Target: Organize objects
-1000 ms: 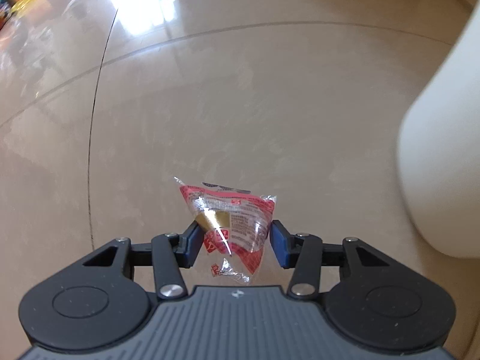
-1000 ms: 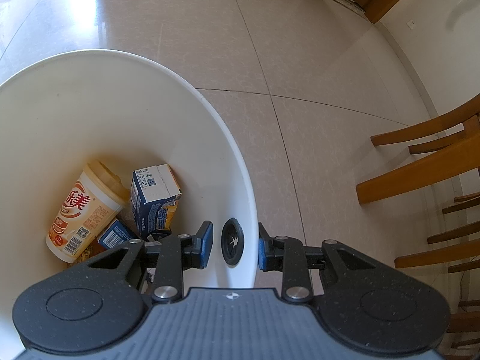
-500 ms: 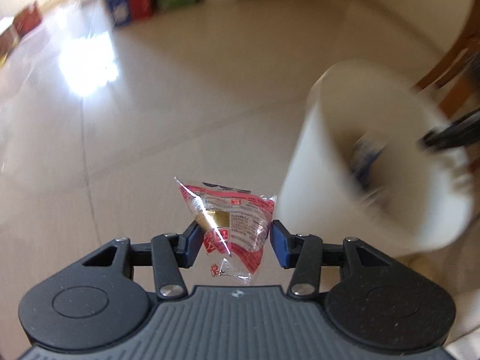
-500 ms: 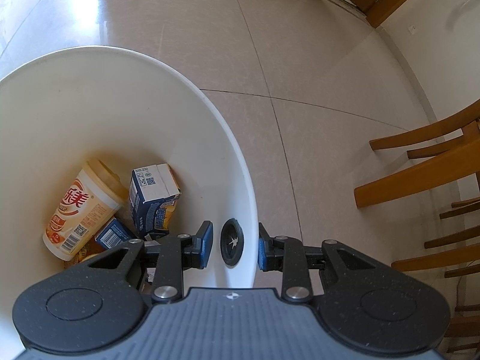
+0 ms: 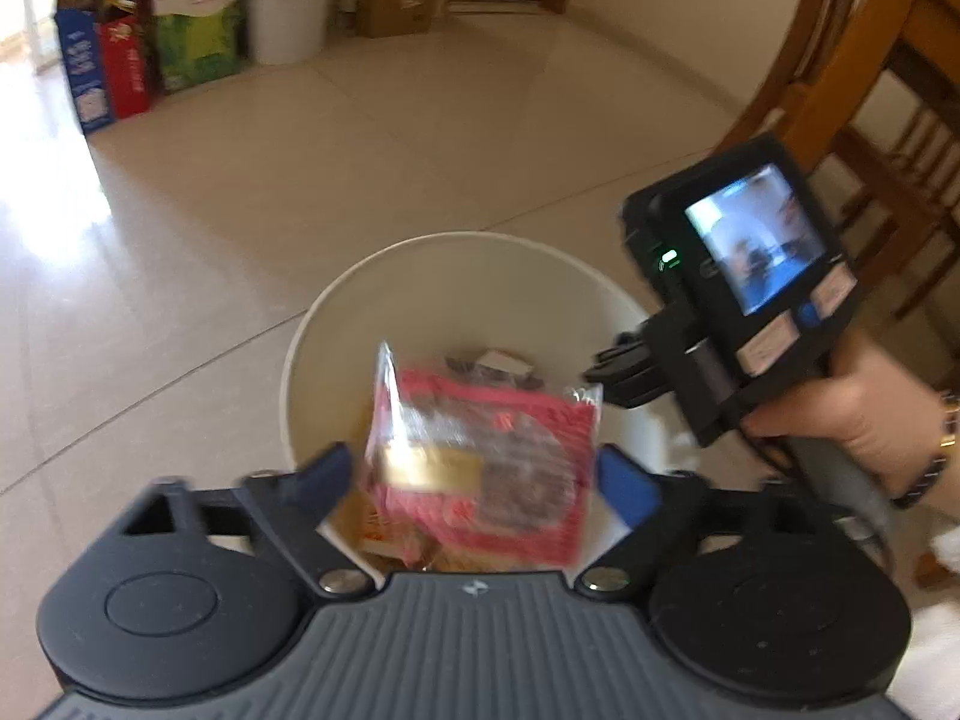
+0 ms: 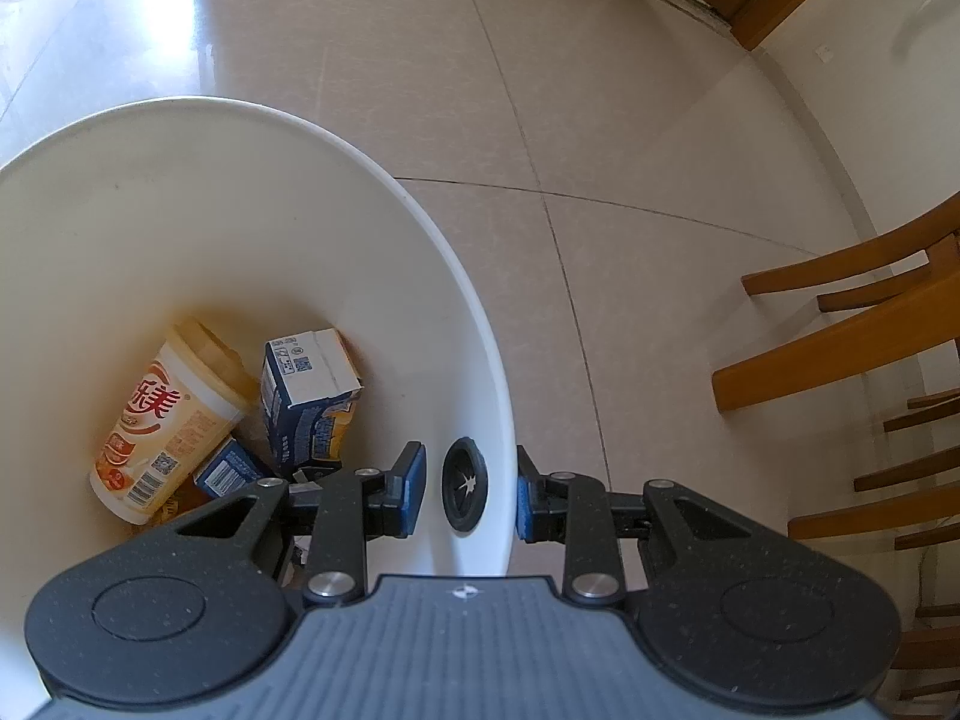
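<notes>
Left wrist view: the left gripper (image 5: 474,480) points down over the mouth of a white bucket (image 5: 336,324). Its jaws are opening; the blue pads stand wide at 9 and 3 o'clock of a red and clear snack packet (image 5: 480,462), with a gap visible between each pad and the packet. The packet is blurred and sits between the jaws directly above the bucket's opening; what supports it cannot be told. At 3 o'clock of the bucket, a person's hand (image 5: 864,420) holds the right gripper's handle, whose rear screen (image 5: 756,240) faces the camera. A wooden chair (image 5: 870,60) stands at 1 o'clock. Cartons and a white pail (image 5: 288,12) line the far wall at 11 o'clock.

Right wrist view: the right gripper (image 6: 468,489) straddles the bucket rim (image 6: 498,420), 1 pad inside the wall and 1 outside. A black round fitting (image 6: 463,486) on the wall lies between them. The jaws are narrow, yet whether the pads press the wall cannot be told. Inside the bucket, at 9 o'clock of the gripper, lie a yellow drink cup (image 6: 162,414) on its side, a small blue carton (image 6: 231,471) touching it, and a larger blue carton (image 6: 309,396) leaning beside both. Wooden chair rails (image 6: 840,336) run at 3 o'clock over a beige tiled floor (image 6: 630,120).
</notes>
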